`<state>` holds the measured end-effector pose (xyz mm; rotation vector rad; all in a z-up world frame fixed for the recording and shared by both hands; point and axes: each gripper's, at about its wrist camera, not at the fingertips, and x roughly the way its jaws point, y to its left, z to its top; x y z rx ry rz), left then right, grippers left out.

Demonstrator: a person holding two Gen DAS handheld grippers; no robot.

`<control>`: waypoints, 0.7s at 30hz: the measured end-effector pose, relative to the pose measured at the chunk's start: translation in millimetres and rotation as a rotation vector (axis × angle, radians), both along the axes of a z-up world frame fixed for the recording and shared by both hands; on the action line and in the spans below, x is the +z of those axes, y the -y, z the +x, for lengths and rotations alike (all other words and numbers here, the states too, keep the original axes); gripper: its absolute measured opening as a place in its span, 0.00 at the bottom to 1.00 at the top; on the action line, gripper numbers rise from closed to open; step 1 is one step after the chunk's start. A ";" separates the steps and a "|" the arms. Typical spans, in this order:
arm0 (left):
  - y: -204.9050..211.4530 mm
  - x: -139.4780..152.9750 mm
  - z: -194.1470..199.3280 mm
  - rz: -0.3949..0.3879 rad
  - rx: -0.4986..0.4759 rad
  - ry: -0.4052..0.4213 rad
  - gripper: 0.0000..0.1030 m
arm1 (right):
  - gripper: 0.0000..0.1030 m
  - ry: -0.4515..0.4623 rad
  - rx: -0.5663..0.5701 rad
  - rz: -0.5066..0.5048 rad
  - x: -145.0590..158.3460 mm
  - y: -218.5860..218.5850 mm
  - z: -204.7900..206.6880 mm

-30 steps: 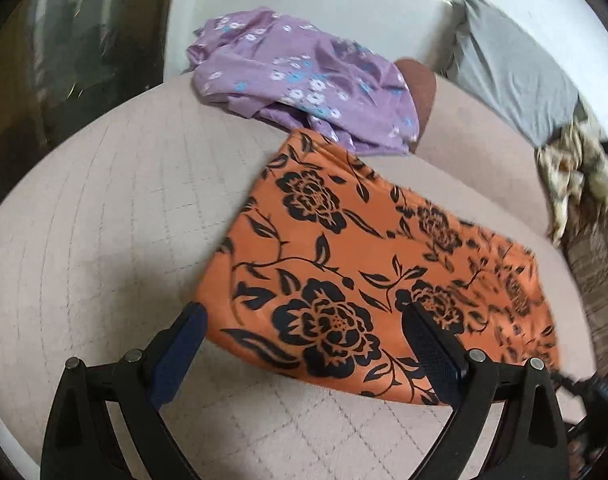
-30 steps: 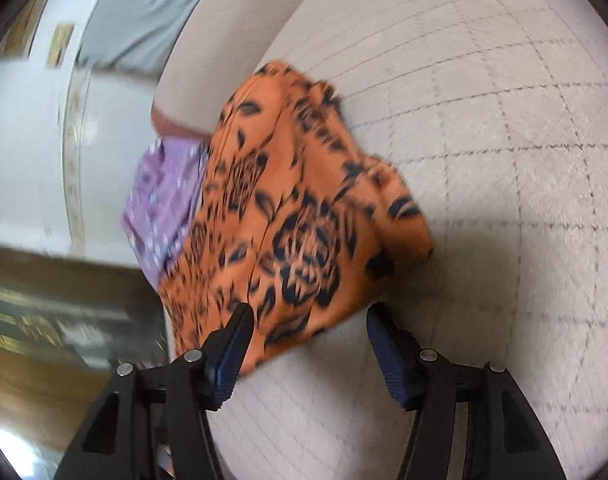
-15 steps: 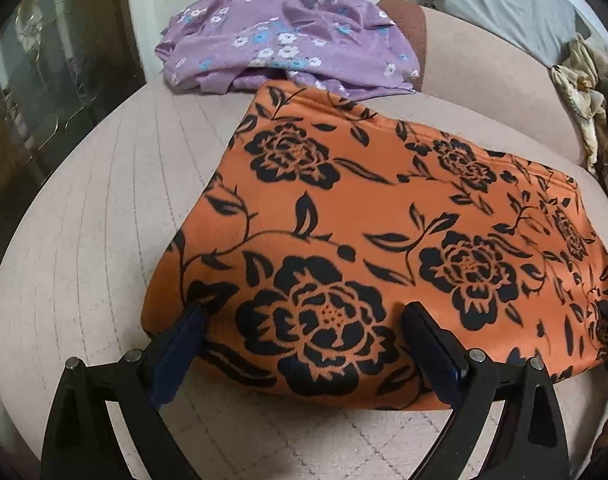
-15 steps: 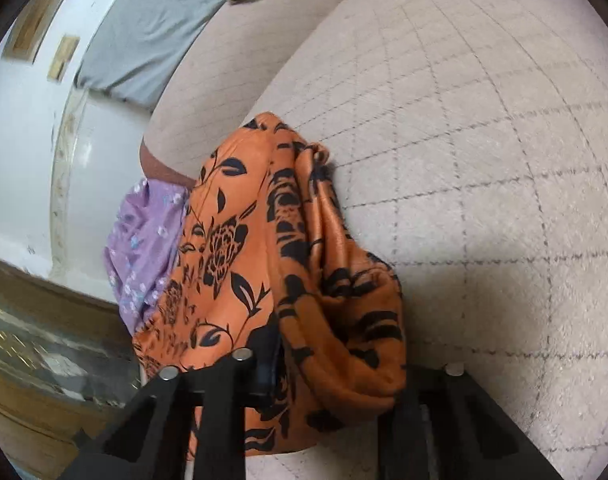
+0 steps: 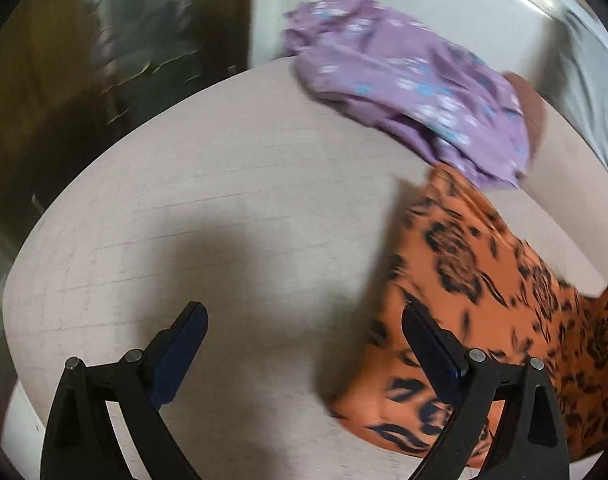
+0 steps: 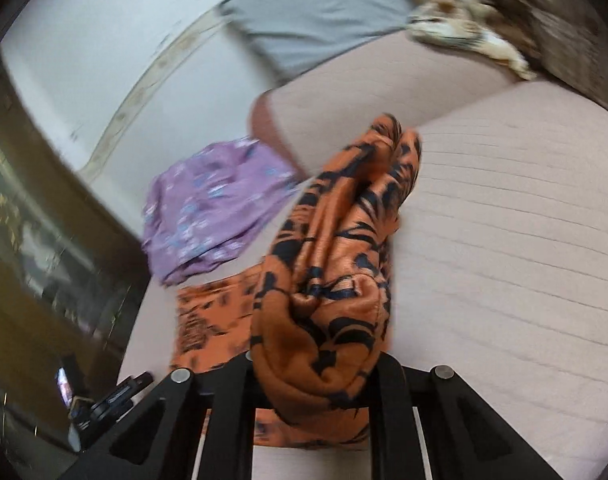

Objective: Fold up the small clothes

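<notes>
An orange garment with black flowers [image 5: 503, 300] lies on the beige quilted cushion [image 5: 224, 208], at the right of the left wrist view. My left gripper [image 5: 304, 344] is open and empty, above bare cushion to the left of the garment; its right finger overlaps the garment's edge. My right gripper [image 6: 315, 364] is shut on a bunched fold of the orange garment [image 6: 335, 264] and holds it lifted, with the rest trailing down to the cushion. Both views are motion-blurred.
A purple flowered garment [image 5: 415, 88] lies at the cushion's far edge; it also shows in the right wrist view [image 6: 212, 208]. A grey pillow [image 6: 323, 12] and a patterned cloth [image 6: 463, 20] lie beyond. Dark floor [image 5: 44, 120] lies left of the cushion's edge.
My right gripper has lifted the gripped end of the orange garment up and over. My left gripper has swung left, off the garment, staying open.
</notes>
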<state>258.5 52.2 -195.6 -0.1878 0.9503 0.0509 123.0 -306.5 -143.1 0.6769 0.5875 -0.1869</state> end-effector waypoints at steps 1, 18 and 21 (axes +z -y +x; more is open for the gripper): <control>-9.0 0.0 1.4 -0.008 0.020 -0.006 0.95 | 0.15 0.000 0.019 0.001 3.8 -11.4 7.9; -85.7 3.2 6.6 0.007 0.212 -0.012 0.95 | 0.15 -0.150 0.309 0.138 -58.5 -199.4 127.1; -84.6 6.3 7.3 0.015 0.213 -0.001 0.95 | 0.15 -0.111 0.356 0.151 -59.2 -207.3 129.4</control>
